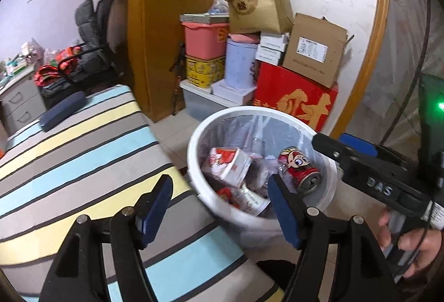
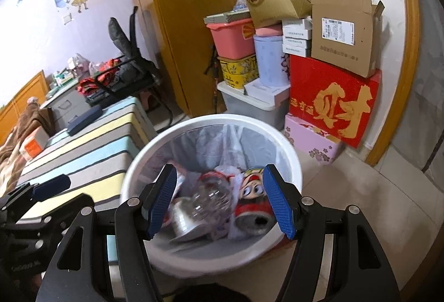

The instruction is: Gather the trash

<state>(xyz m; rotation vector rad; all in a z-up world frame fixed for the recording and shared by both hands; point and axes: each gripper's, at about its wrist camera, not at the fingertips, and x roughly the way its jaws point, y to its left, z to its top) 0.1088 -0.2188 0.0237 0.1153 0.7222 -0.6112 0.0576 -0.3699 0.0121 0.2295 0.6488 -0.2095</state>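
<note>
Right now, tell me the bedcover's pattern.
The bedcover has grey, yellow and light-blue stripes with dark lines, clearest in the left wrist view.

- The clear plastic bottle (image 2: 213, 198) in the white round trash bin (image 2: 294, 163) is smeared by motion blur in the right wrist view; its outline cannot be told.
- The red cartoon-printed drink can (image 2: 254, 198) is partly hidden behind a blue-padded finger.
- The pink flowered box (image 2: 313, 144) is half covered by the red gold-lettered carton (image 2: 333, 96).
- The small print on the brown cardboard box's label (image 1: 311, 48) is too small to read.
</note>
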